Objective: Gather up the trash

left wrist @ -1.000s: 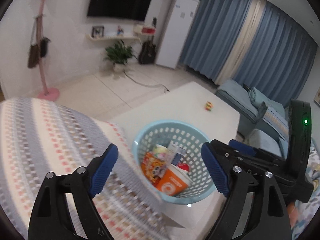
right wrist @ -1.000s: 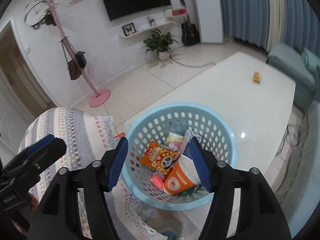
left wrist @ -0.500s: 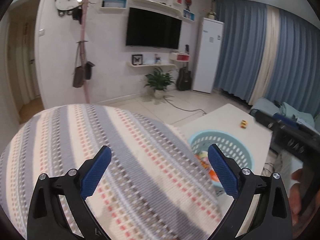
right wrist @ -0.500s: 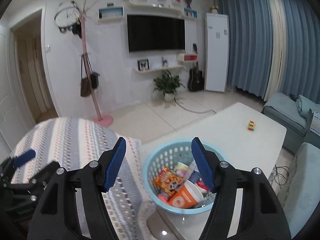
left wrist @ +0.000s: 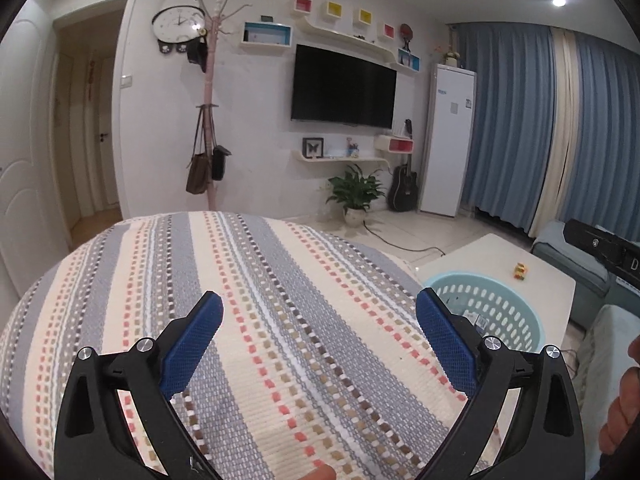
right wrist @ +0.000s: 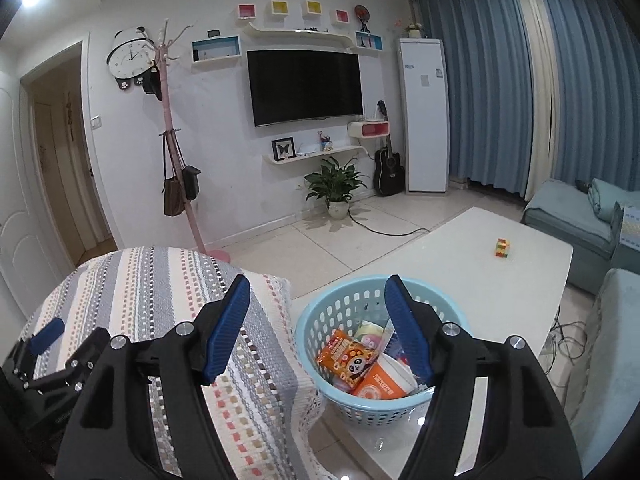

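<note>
Both the left gripper and right gripper gape wide, empty. Risk: small block, beyond the basket, gets missed.

Basket: pale blue, perforated wall, seen between and beyond the right gripper jaws.
Packet in basket: orange, panda print.
Cup just beside it: orange with white rim.
Cloth under the left gripper jaws: cream and grey stripes with rows of red, brown and white checks.
Gripper pads: blue, dotted texture; frames black.
Worktop: white.
Small block beyond the right jaws: yellow, red, green.
Curtains: blue with one cream panel.
Coat stand: pink.
</note>
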Demonstrator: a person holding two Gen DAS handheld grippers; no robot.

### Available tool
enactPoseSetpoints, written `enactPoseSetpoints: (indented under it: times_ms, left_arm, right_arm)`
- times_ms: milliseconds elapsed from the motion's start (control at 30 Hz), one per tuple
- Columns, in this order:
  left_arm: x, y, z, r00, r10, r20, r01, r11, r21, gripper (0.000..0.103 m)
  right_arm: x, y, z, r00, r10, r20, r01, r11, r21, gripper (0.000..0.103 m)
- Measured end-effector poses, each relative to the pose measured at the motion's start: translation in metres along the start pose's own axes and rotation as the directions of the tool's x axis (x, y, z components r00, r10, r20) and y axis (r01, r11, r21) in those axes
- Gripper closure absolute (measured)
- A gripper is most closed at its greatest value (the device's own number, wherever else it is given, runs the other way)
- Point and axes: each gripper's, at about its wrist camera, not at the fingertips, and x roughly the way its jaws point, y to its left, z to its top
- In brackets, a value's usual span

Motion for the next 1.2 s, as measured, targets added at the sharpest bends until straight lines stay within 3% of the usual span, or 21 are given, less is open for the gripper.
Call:
enactPoseSetpoints:
  times_ms: [167,1200]
  left_arm:
    - [-0.002,-0.015,-0.006,0.998,0.065,0.010,-0.065,0.995,0.069,0.009]
    - [0.002,-0.009,-0.011,0.996,0.081,-0.039,-0.081,0.997,0.012,0.008]
  right_arm:
    - [-0.006,0.000,-0.003,0.999,-0.018,0.027,0.019,1.000,-0.014,0.037]
    - [0.001,0.006,-0.033,1.000,-0.023,-0.012,0.023,0.999,-0.030,0.037]
